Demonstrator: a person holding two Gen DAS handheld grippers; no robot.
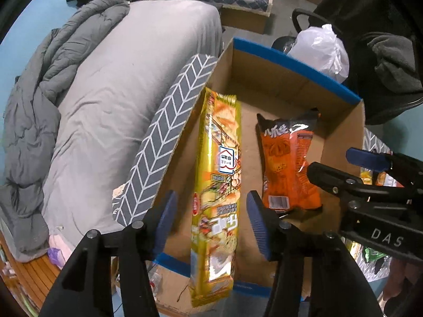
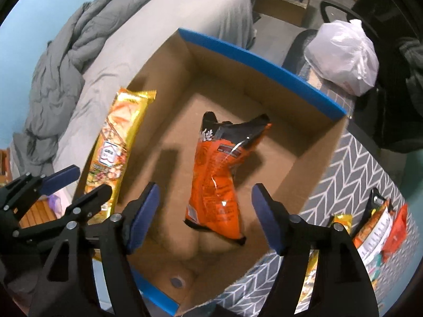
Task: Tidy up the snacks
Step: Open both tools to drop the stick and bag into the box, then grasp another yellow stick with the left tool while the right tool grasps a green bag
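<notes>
An open cardboard box point(image 1: 290, 89) with blue-taped rims also shows in the right wrist view point(image 2: 264, 60). An orange snack bag point(image 1: 289, 163) lies on its floor, seen too in the right wrist view point(image 2: 222, 174). A long yellow snack pack point(image 1: 220, 192) is blurred and tilted over the box's left wall, between my open left gripper's point(image 1: 211, 224) pads without visible contact; it also shows in the right wrist view point(image 2: 116, 153). My right gripper point(image 2: 206, 219) is open and empty above the orange bag. It appears at the right of the left wrist view point(image 1: 351, 166).
A grey bed with a rumpled duvet point(image 1: 87, 100) lies left of the box. A white plastic bag point(image 2: 343, 55) sits on a dark chair behind it. More snack packs point(image 2: 375, 232) lie on the chevron-patterned surface point(image 2: 357, 163) at the right.
</notes>
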